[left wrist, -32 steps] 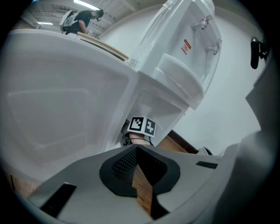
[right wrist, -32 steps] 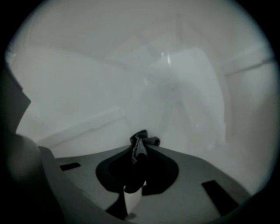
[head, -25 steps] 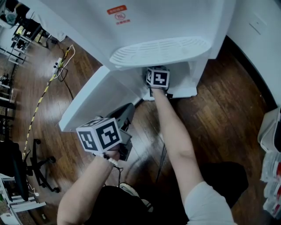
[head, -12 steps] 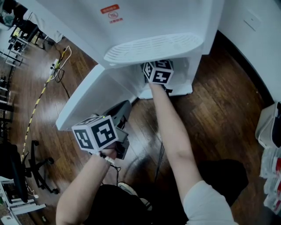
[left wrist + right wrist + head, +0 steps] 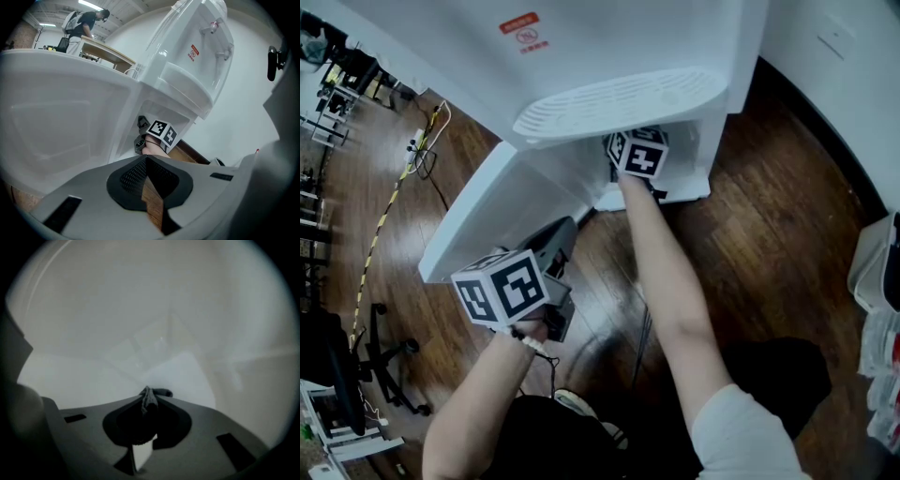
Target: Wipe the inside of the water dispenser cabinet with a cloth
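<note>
Cloth (image 5: pixel 159 392), dark crumpled wad, pinched in right tool (image 5: pixel 146 403) inside smooth white cabinet (image 5: pixel 140 324); left tool (image 5: pixel 146 159) closed, empty.

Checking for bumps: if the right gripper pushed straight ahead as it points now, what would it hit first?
Probably the white cabinet wall, and the cloth pinched in the right gripper would touch it first. How far off that wall is can't be judged here.

Dark wood floor (image 5: pixel 769 216), yellow-black striped cable (image 5: pixel 382 225) running across it, power strip (image 5: pixel 418 141) near its far end, chair base (image 5: pixel 386 359) at left, white wall (image 5: pixel 853 84) with switch plate (image 5: pixel 832 36), person (image 5: pixel 86 23) standing at a table (image 5: pixel 110 51) far off
</note>
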{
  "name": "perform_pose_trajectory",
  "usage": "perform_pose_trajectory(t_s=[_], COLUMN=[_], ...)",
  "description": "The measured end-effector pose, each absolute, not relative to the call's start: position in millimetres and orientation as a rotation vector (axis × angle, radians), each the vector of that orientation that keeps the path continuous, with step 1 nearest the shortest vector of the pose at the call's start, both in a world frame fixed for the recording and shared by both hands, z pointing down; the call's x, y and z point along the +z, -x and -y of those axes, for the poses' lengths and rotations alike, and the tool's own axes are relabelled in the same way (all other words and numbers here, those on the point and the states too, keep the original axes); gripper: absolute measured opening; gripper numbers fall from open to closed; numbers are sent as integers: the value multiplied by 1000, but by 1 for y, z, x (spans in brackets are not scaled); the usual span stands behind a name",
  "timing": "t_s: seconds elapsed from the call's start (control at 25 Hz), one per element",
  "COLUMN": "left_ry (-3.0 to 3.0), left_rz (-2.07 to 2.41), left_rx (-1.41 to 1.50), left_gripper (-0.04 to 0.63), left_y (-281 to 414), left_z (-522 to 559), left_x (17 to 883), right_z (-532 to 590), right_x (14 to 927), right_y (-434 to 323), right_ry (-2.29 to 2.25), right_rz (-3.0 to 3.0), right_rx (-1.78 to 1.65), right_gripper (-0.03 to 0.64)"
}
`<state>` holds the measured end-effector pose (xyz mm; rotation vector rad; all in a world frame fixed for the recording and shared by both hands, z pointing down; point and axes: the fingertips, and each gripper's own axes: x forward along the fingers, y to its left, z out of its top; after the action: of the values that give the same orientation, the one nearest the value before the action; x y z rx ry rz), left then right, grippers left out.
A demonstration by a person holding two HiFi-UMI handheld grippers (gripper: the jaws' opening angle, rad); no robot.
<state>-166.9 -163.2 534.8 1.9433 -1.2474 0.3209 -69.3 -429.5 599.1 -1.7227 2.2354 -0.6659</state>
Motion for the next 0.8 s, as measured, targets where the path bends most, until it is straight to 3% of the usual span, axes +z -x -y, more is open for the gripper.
perform_pose_trajectory(t_s=[0.48,0.8], left_ry=[-1938,-1942], left_rz=[1240,1234], left_rx=[322,324], left_gripper=[-12,-12], left_y=[165,163], left_z=[164,162], left_x=[536,535], right_z=[422,419], right_x=[695,682], right_y=[54,35], right_ry=[1860,1891], right_rz=[-2105,-2025], right_rx=[-1048,-977], right_gripper=[42,43])
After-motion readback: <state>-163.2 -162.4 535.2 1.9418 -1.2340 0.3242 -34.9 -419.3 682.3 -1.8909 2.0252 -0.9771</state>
